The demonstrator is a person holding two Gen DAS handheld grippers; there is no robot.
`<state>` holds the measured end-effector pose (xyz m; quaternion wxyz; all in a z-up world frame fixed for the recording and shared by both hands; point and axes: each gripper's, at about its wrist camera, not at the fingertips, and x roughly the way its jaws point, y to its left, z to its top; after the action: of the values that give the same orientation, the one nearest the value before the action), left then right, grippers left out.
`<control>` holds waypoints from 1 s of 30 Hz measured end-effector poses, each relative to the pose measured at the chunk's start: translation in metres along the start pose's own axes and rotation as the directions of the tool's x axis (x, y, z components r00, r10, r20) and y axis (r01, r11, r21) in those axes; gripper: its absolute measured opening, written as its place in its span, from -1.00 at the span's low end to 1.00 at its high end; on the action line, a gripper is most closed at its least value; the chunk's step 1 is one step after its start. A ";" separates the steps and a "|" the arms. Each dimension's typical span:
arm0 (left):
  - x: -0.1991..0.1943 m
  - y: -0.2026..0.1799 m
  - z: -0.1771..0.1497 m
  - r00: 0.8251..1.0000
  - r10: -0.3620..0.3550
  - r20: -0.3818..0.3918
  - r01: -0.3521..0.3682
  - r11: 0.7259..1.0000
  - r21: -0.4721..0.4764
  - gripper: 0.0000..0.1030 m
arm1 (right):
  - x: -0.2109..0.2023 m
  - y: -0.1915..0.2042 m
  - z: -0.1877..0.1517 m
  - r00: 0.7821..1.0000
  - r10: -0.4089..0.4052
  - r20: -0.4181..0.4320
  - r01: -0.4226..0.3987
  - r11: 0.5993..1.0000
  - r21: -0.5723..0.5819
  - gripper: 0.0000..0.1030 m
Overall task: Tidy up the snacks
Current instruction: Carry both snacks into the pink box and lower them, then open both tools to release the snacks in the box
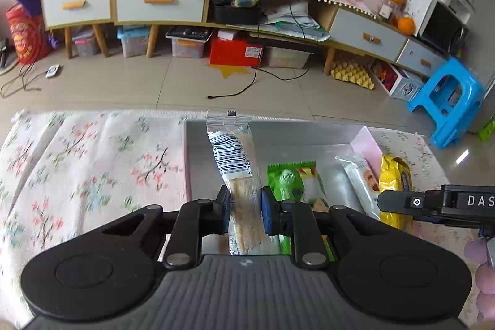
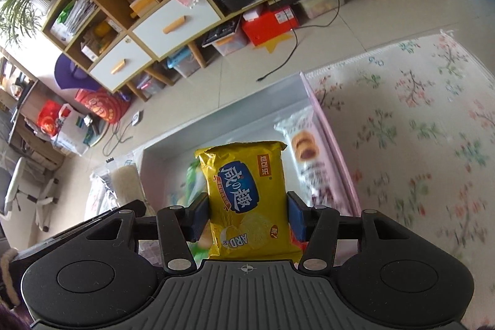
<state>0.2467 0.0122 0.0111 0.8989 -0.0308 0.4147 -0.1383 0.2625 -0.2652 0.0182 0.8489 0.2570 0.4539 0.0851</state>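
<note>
— What is held by the left gripper [image 1: 246, 214]?

— A long, clear crinkled plastic packet [image 1: 235, 175] with a pale wafer inside and a printed barcode is pinched between the blue pads [image 1: 266, 214]. It is held above the left part of the box [image 1: 198, 163], a shallow rectangular tray with smooth grey walls and a pink edge, set on a soft floral cloth [image 1: 86, 169].

— And the right gripper [image 2: 249, 221]?

— A glossy yellow foil biscuit bag [image 2: 247, 200], pillow-shaped with crimped ends, is clamped at its sides and held over the box [image 2: 173, 141].

— What is seen inside the box?

— A green wrapped snack [image 1: 290, 184] lies flat near the middle. A white packet [image 2: 304, 153] printed with jam-filled cookies is leaned against the pink wall. The green one is blurred in the right wrist view.
</note>
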 end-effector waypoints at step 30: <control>0.026 -0.008 0.007 0.999 0.017 -0.033 -0.015 0.999 0.043 -0.09 | 0.030 -0.025 0.020 0.996 0.071 0.054 -0.074 0.996 0.057 0.42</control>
<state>0.2660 -0.0029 -0.0025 0.8934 -0.0058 0.4267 -0.1405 0.2942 -0.2827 -0.0077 0.8490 0.3002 0.4243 0.0955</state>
